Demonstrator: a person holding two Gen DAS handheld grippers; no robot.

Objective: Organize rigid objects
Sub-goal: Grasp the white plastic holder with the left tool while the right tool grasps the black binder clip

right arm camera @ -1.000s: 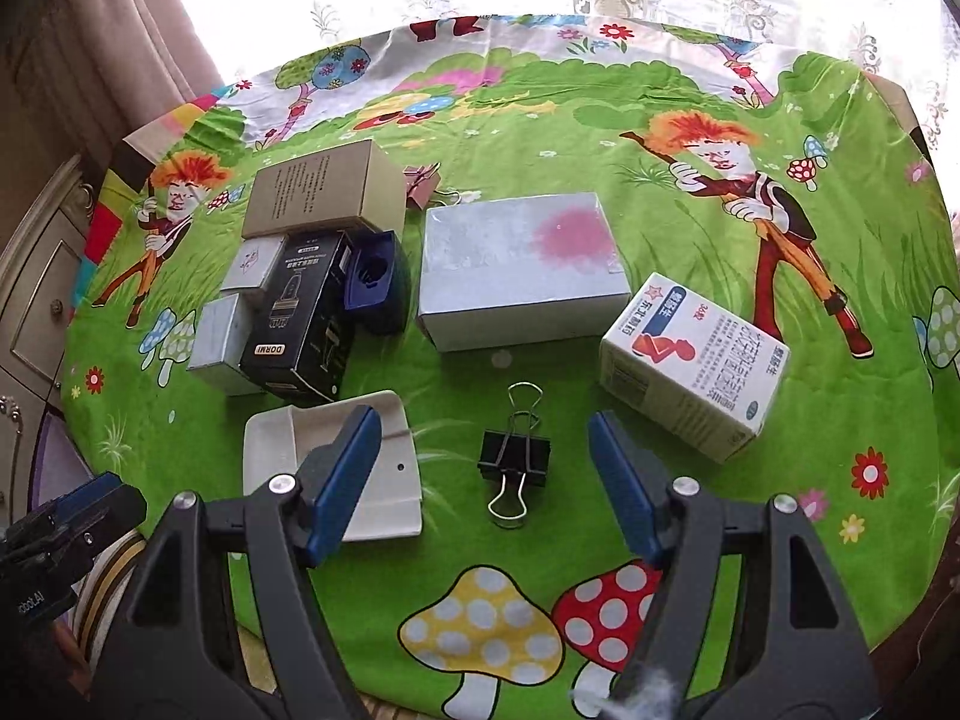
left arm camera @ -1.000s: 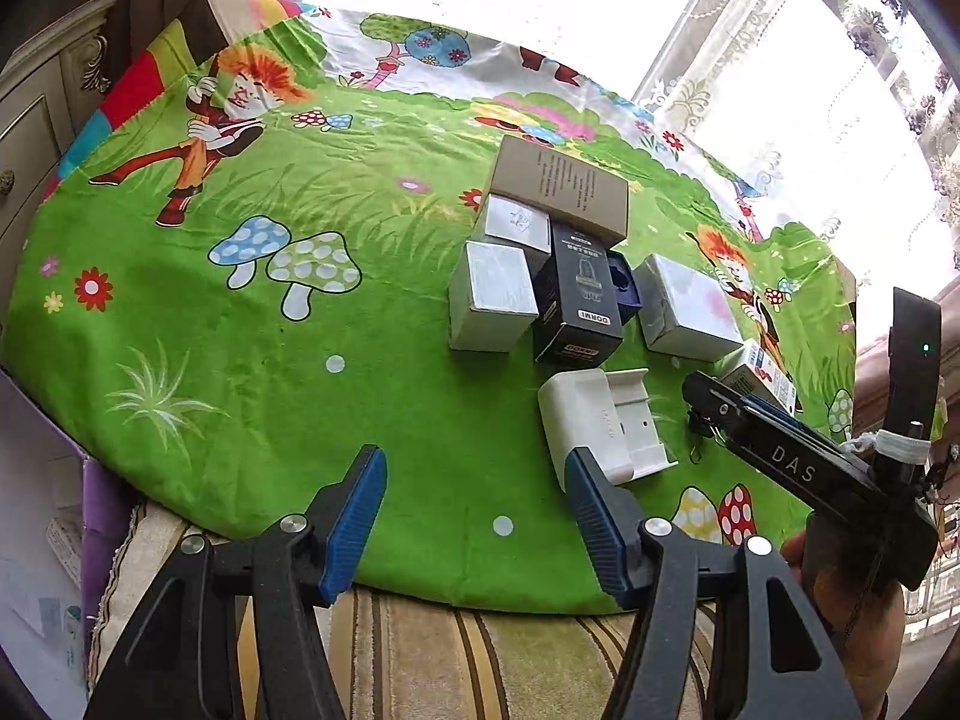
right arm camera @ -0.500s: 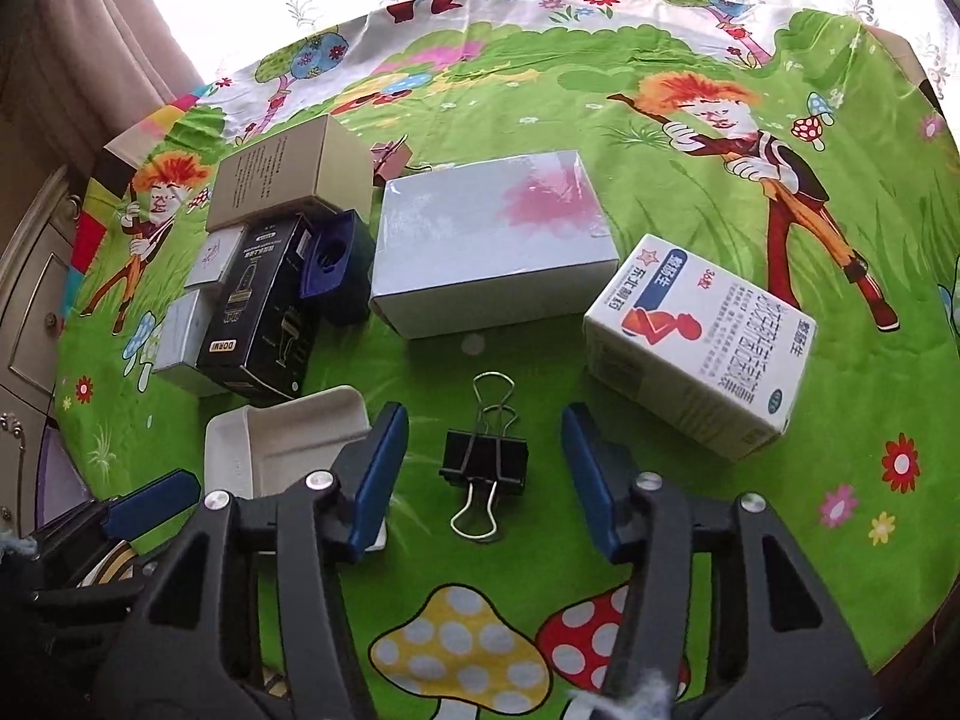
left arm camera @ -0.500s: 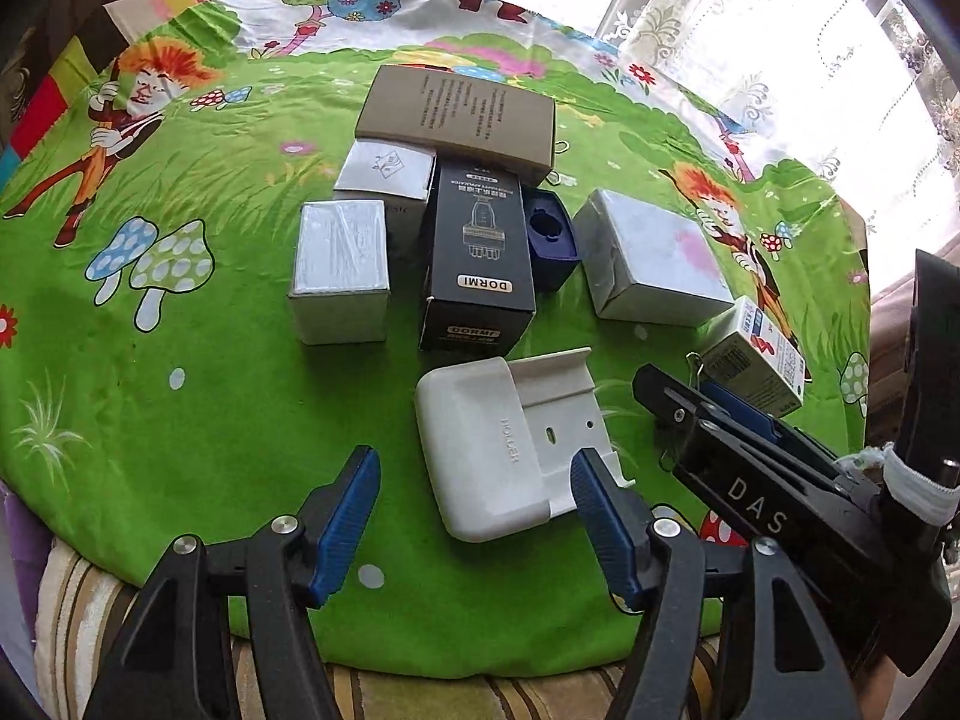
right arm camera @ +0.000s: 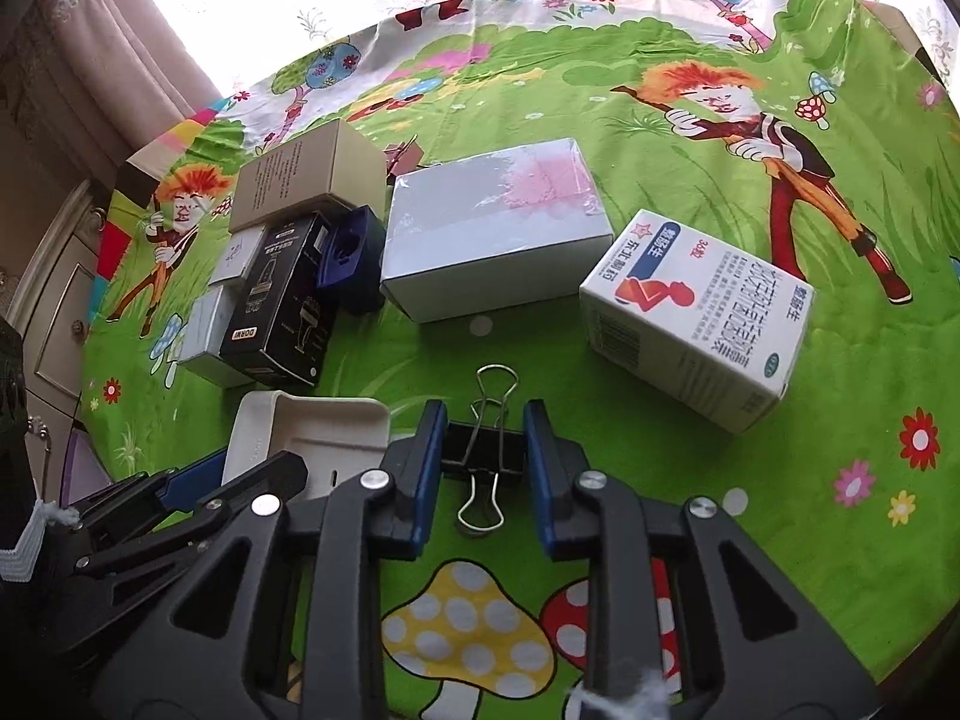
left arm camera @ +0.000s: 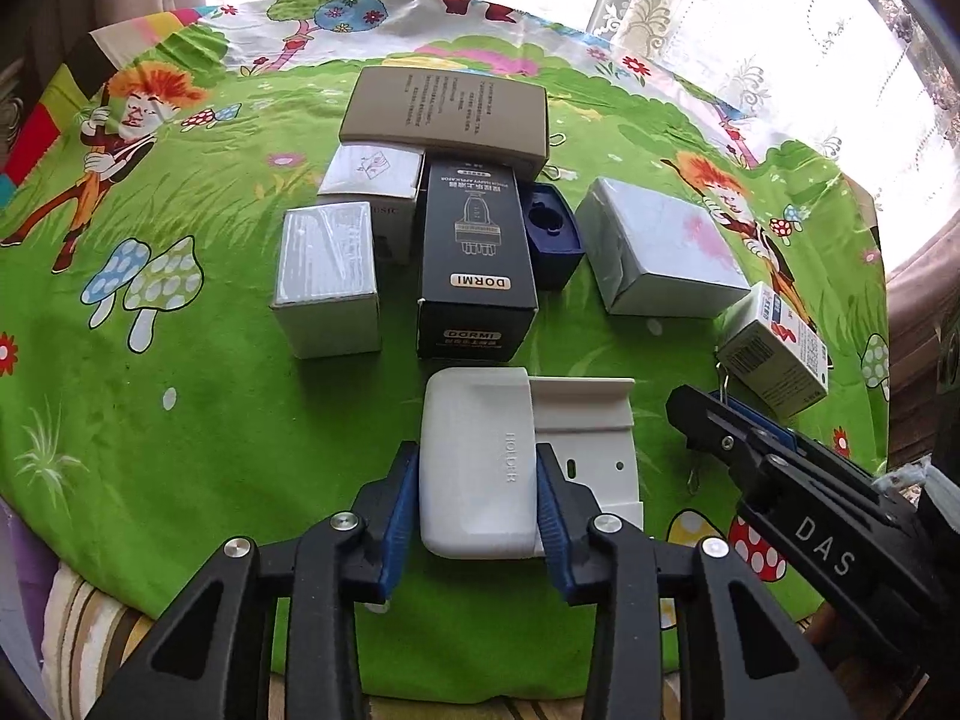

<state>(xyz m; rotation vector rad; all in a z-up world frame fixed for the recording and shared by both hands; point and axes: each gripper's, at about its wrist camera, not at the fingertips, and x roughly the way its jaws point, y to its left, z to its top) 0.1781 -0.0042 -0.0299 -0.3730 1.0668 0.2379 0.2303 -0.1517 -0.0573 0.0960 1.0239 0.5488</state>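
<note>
My left gripper (left arm camera: 477,483) is shut on a white plastic holder (left arm camera: 480,456) that lies on the green cartoon tablecloth, its blue pads against both sides. The holder also shows in the right wrist view (right arm camera: 312,426). My right gripper (right arm camera: 483,456) is shut on a black binder clip (right arm camera: 483,456), its pads against the clip's two sides; the clip lies on the cloth with wire handles pointing near and far. The right gripper also shows at the right of the left wrist view (left arm camera: 780,468).
Behind the holder stand a black DORMI box (left arm camera: 474,264), a silver box (left arm camera: 327,276), a small white box (left arm camera: 369,171), a tan box (left arm camera: 444,108) and a blue insert (left arm camera: 552,228). A grey-white box (right arm camera: 492,234) and a medicine box (right arm camera: 702,312) lie to the right.
Both grippers moved forward and down. The left closed around the white holder; the right closed around the binder clip.
</note>
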